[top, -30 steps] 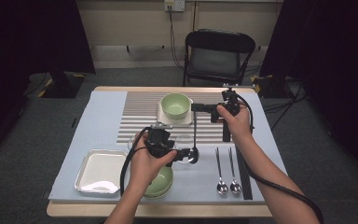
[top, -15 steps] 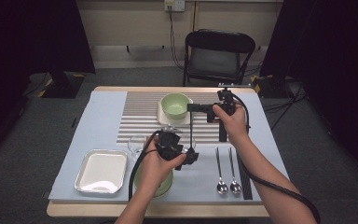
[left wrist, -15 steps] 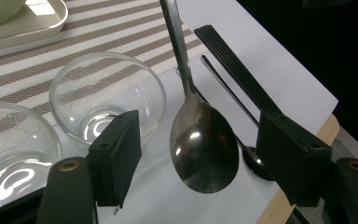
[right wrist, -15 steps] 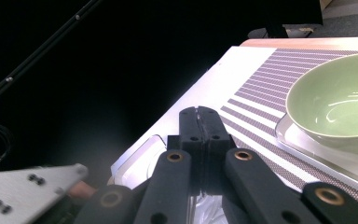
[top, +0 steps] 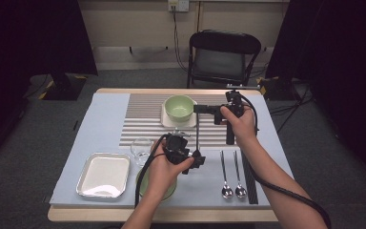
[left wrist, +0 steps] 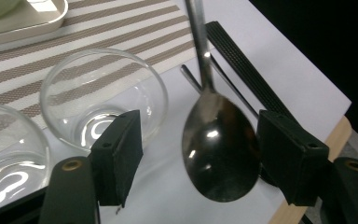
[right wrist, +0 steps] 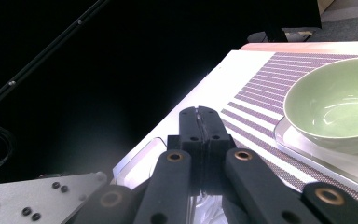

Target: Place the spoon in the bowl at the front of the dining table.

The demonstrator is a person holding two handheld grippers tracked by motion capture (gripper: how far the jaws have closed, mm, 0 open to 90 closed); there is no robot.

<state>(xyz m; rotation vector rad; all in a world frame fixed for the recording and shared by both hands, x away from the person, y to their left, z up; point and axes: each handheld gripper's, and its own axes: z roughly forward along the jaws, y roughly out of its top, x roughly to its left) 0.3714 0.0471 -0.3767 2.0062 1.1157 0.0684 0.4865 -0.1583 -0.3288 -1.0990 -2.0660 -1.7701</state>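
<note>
We see the counter (top: 100, 124) evenly lit from above against dark surroundings; bright glare streaks the spoon (left wrist: 219, 144) and glass bowl (left wrist: 105, 93), and the nearest black claw parts blur slightly.

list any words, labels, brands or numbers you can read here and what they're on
None can be read.
The large spoon, the glass bowls, the green bowl, the metal tray and the two spoons on the table show no print.
The wall outlet is too small to tell.
</note>
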